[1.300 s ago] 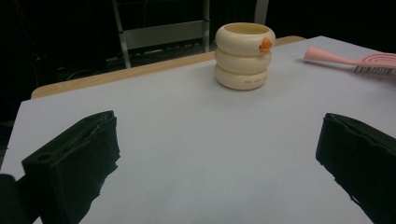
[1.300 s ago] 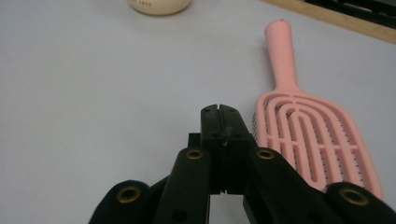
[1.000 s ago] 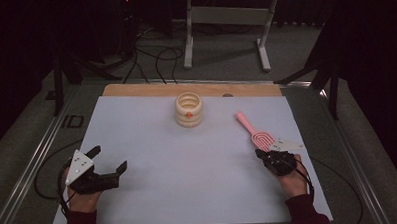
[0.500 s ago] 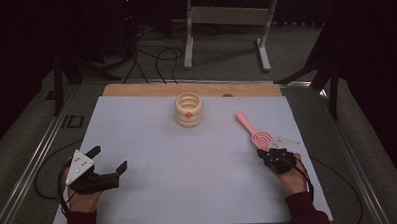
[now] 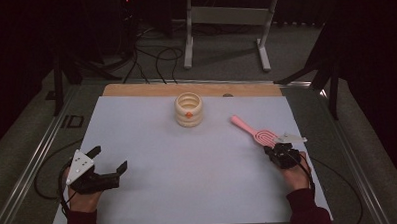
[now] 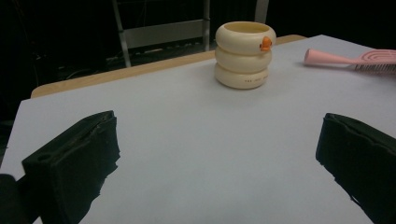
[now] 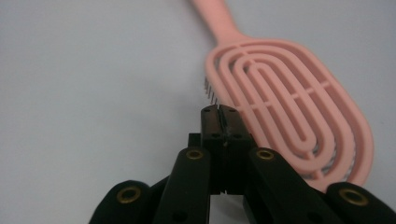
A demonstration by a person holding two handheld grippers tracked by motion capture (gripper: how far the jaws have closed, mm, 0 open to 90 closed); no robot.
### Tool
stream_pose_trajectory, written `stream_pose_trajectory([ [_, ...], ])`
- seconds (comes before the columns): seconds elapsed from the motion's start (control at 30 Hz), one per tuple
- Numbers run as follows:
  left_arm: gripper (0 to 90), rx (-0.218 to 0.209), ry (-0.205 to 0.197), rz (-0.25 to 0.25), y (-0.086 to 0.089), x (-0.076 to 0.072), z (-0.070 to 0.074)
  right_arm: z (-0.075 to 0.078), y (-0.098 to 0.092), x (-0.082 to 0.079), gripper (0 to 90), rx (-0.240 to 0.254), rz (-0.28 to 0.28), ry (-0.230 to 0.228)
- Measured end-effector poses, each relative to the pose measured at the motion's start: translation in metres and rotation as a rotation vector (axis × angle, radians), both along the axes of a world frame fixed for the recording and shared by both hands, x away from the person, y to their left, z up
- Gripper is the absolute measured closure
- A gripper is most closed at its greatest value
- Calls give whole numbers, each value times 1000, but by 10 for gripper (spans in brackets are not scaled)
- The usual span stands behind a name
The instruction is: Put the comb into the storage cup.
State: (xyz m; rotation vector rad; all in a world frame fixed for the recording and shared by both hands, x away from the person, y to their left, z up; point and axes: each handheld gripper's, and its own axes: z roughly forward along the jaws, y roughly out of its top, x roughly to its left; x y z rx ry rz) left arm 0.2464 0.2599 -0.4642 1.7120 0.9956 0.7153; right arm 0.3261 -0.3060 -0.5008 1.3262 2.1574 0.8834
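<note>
The table, under a pale sheet w/ a wooden strip along its far edge, carries just two things: a cream three-ringed holder w/ a small orange knob, standing upright near the far-centre, and a pink vented hairbrush lying flat on the person's right half. The brush's long axis runs on a diagonal — handle pointing up-left toward the holder, oval slotted head down-right toward the right gripper. That makes the right hand by far the nearer one; the left gripper sits well apart at the near-left corner, resting low on the sheet, jaws spread wide w/ nothing between them, the holder and the brush handle far off in its own view. In the right gripper view the jaws are clenched tight together, empty, tips aimed along the sheet and just beside the head's left rim, right by the short bristles showing under that edge; whether they actually touch the rim I can't tell. So the head lies ahead and to the right of the claw in that view, the handle running away beyond it. Judging from this, the coming move turns on that offset — the closed tips are lined up w/ the head's edge rather than astride it, so either a nudge at the rim or an opening first to straddle it seems likely.
</note>
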Motion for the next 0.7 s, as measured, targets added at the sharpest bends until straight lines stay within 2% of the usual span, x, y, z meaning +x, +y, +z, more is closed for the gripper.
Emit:
stream_pose_trajectory([
  [0.4,0,6,4,-3,0,0,-1,4,-18,26,898,8,-149,22],
  [0.7,0,4,6,-1,0,1,-1,9,-19,52,899,5,-209,24],
])
